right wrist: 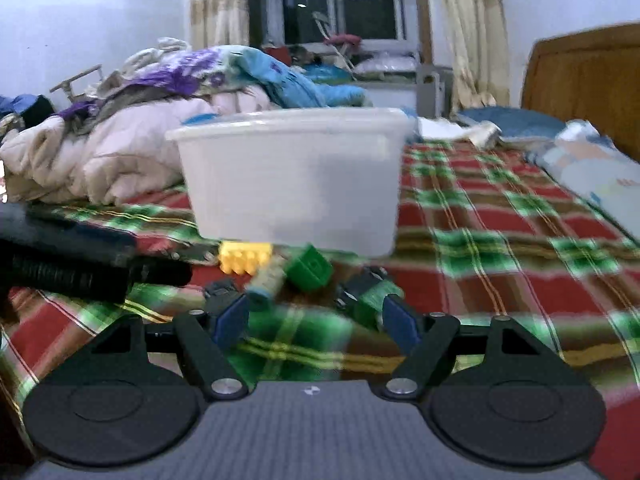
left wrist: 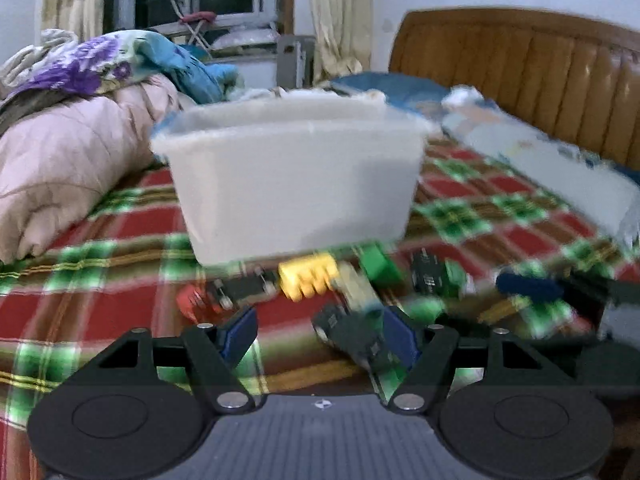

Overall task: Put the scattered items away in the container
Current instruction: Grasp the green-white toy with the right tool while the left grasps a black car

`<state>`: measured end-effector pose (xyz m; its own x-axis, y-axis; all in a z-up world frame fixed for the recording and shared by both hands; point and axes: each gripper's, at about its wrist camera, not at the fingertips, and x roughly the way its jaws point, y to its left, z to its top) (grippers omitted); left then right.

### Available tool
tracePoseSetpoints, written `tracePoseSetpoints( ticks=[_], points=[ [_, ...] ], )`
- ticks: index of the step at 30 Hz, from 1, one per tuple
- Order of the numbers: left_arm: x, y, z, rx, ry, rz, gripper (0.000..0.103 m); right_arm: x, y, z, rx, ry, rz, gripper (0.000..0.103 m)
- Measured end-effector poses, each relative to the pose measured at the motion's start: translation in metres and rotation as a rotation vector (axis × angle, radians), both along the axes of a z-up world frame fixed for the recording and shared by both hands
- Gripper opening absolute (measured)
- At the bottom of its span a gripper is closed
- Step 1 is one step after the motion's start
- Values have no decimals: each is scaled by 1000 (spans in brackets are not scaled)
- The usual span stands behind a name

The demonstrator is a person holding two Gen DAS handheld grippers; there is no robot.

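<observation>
Left claw (left wrist: 320, 336): jaws apart, nothing clamped; a dark toy lies just at its right finger. Right claw (right wrist: 316, 322): jaws apart, empty. Just beyond both, scattered items on the plaid bed sheet (right wrist: 500, 216): yellow block (left wrist: 307, 276), green block (right wrist: 310, 267). White container (left wrist: 288, 184) stands upright directly behind them.

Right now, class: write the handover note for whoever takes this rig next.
Left gripper: open, holding nothing.
Right gripper: open, holding nothing.
White container stands on the plaid bedspread.
Yellow block, green block and several blurred small pieces lie on the bedspread in front of the container.
Done: nothing visibly packed; the container's inside is hidden.
Left: pick up every piece and drop it in.
</observation>
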<state>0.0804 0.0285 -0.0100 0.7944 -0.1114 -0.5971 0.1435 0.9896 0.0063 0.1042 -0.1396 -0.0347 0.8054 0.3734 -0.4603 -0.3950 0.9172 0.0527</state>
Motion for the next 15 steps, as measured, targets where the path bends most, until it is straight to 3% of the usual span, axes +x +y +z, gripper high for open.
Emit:
tracePoseSetpoints(
  ticks=[4, 10, 15],
  points=[
    [-2, -15, -11, 19, 46, -21, 73, 2, -19, -6, 19, 25, -32, 77],
    [-6, -23, -19, 39, 37, -13, 73, -3, -34, -13, 7, 5, -28, 77],
    [-2, -23, -29, -6, 54, -24, 73, 2, -35, -18, -5, 26, -32, 75]
  ],
)
